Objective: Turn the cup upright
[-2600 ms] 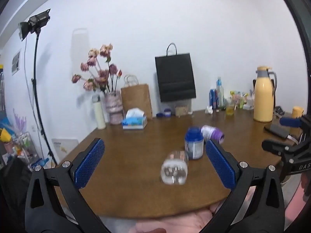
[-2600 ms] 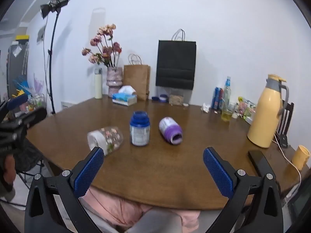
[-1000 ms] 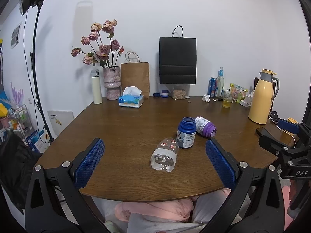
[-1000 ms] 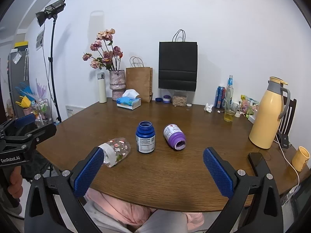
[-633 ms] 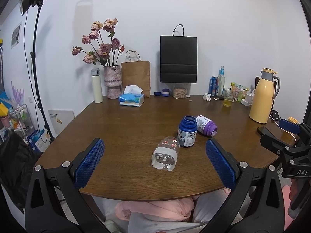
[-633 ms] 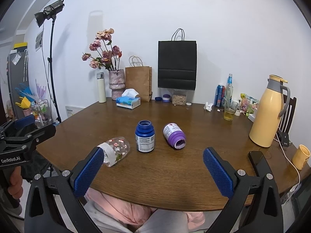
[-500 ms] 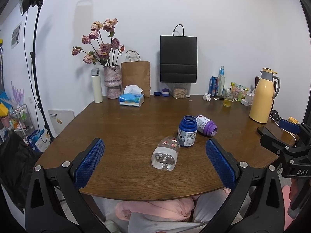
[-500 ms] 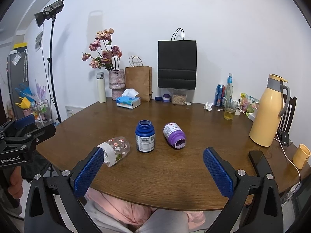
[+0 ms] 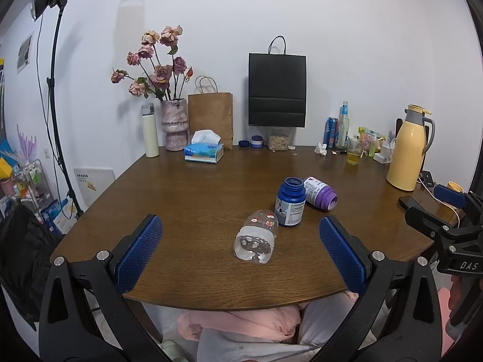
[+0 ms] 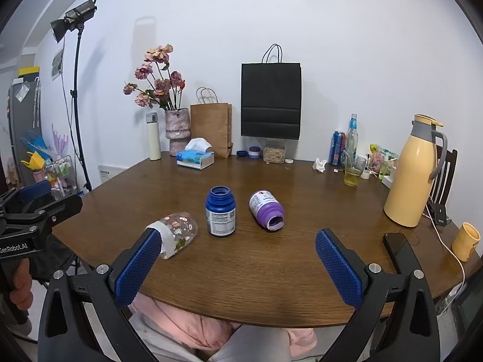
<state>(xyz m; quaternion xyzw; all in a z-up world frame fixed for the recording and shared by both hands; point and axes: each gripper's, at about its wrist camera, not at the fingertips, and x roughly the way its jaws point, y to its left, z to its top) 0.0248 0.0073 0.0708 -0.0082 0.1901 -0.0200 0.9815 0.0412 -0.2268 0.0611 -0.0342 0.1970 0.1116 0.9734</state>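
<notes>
The clear cup (image 9: 256, 239) with the flower print lies on its side near the front edge of the counter (image 9: 196, 199), its mouth toward me and its base pointing back at the upright blue bottle (image 9: 289, 202), which stands just beside it; a purple bottle (image 9: 320, 193) lies tipped over beyond that. I judge the task to be at the approach step: nothing is gripped and the cup is not yet touched. My left gripper (image 9: 241, 253) has its fingers (image 9: 139, 250) spread wide apart, and the cup sits between them but farther out over the counter. My right gripper (image 10: 238, 268) is likewise wide apart and empty, with the cup off by its left finger. Next I need to reach in, close across the cup's body and rotate it onto its base, keeping clear of the blue bottle.
</notes>
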